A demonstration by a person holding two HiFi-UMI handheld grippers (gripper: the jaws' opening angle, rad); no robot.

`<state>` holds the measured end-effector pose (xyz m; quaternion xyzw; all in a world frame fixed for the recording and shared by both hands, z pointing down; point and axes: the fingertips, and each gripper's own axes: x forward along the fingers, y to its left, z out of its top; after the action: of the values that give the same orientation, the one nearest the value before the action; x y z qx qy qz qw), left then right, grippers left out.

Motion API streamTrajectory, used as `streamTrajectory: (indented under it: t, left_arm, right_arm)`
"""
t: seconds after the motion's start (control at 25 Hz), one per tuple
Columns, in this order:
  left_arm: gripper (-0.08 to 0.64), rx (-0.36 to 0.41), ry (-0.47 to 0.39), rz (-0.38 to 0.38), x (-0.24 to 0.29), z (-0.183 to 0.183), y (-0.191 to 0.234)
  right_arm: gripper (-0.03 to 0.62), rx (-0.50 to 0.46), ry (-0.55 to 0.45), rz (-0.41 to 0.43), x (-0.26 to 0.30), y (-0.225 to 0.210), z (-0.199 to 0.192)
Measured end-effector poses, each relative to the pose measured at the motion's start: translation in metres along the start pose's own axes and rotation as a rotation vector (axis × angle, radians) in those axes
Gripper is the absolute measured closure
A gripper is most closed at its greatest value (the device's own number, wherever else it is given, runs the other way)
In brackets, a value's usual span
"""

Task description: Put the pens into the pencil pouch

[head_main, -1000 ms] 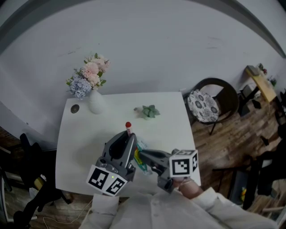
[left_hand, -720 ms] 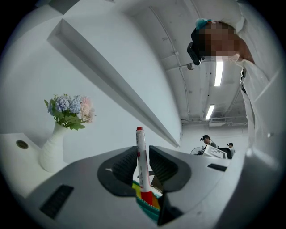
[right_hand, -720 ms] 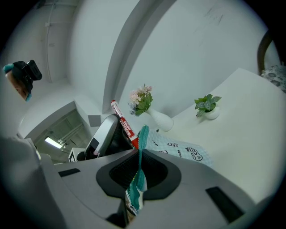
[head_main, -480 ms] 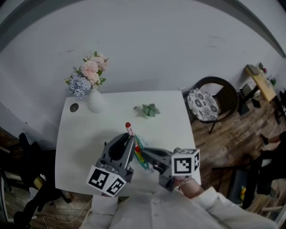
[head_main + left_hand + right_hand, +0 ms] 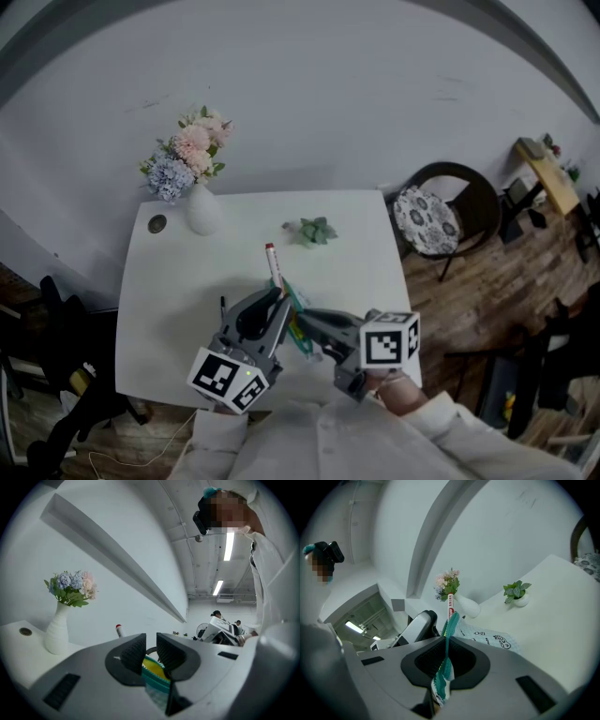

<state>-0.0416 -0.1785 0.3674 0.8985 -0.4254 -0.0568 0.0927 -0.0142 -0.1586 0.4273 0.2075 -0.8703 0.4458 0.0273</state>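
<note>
Jaws of your right gripper were closed almost fully on the teal zip edge of the pencil pouch, pinching that strip flat between the pads. Your left gripper had its jaws part-way apart. The same teal edge, with something yellow behind it, filled the lower part of the gap. It looked like a grip on the other lip of the mouth, though the upper part of the gap was bare.

The pouch, white cloth with small prints, lay on the white worktop near your body. Its mouth was lifted between the two grippers and its cloth spread flat toward the far side.

One pen, white with red print and a red cap, stood nearly upright in that mouth, cap uppermost, right against the raised zip edge. The coming move turned on this: the pen's long axis ran up and down while the pouch lay flat along the worktop. By the look of it, only the pen's lower end was inside, and it would need tipping over and sliding along the pouch.

The pen stood just past the tips of your left jaws, a little to their left, so your left gripper was the nearer one. Using it, though, would mean letting go of that lip.
</note>
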Motion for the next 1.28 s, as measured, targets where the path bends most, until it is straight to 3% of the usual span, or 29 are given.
streamTrajectory:
  t: [0.32, 0.56, 0.8, 0.92, 1.16, 1.28]
  left_arm:
    - [0.474, 0.025, 0.031, 0.090, 0.002, 0.007, 0.024]
    - [0.411, -0.006, 0.131, 0.082, 0.016, 0.003, 0.035]
    - [0.399, -0.071, 0.183, 0.163, 0.018, -0.006, 0.054]
    - [0.399, -0.105, 0.195, 0.143, 0.022, -0.008, 0.055]
    - [0.403, -0.082, 0.215, 0.127, 0.026, -0.008, 0.054]
    - [0.463, -0.030, 0.176, 0.121, 0.023, 0.001, 0.049]
  right_arm:
    - [0.569, -0.022, 0.016, 0.002, 0.000, 0.003, -0.003]
    - [0.569, -0.064, 0.038, 0.005, 0.002, 0.005, -0.006]
    - [0.569, -0.066, 0.045, 0.006, 0.003, 0.006, -0.006]
    - [0.569, -0.068, 0.050, 0.007, 0.003, 0.006, -0.007]
    - [0.569, -0.064, 0.051, 0.007, 0.004, 0.005, -0.009]
    - [0.569, -0.059, 0.043, 0.004, 0.003, 0.005, -0.006]
